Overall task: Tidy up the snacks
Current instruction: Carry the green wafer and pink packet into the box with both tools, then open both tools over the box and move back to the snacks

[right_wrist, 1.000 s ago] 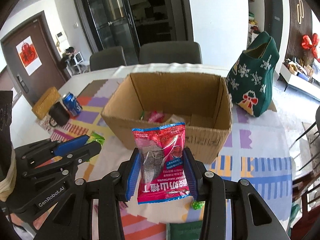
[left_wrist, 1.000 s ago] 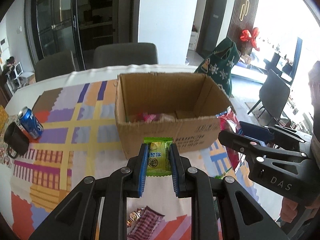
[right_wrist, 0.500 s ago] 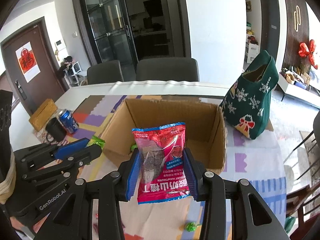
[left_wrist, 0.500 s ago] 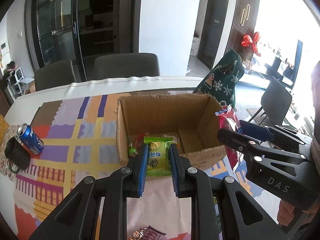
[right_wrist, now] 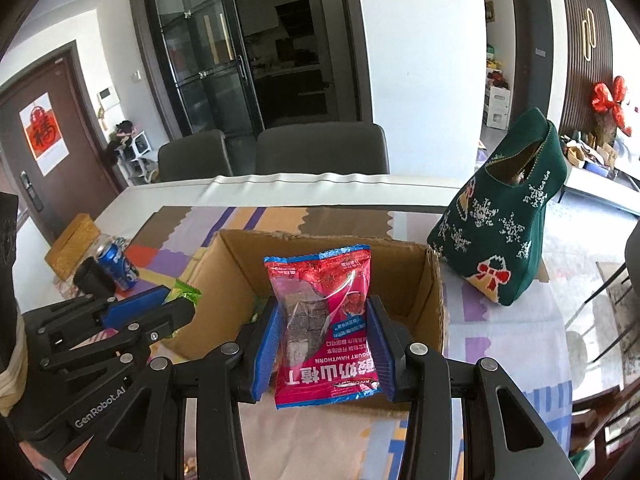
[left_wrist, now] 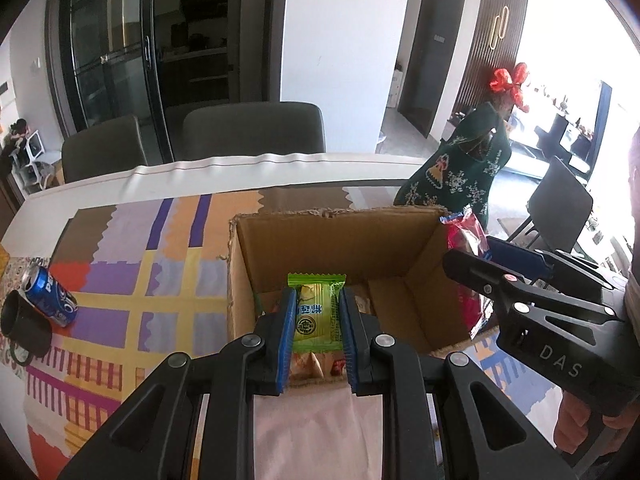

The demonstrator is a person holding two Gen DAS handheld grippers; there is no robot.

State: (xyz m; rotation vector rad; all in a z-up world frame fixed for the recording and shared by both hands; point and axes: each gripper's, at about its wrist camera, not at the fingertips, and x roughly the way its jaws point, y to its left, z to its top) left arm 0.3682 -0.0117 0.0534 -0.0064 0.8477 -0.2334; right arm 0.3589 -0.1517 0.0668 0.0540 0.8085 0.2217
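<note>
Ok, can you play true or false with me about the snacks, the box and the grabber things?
1. The left gripper is squeezing a green snack packet. True.
2. The right gripper is empty. False: it is shut on a red hawthorn bag.
3. The cardboard box is open at the top. True.
4. The box has nothing in it. False: a few snacks lie at the bottom.
5. The blue soda can is inside the box. False: it sits on the tablecloth beside a black mug, off to the left.
</note>
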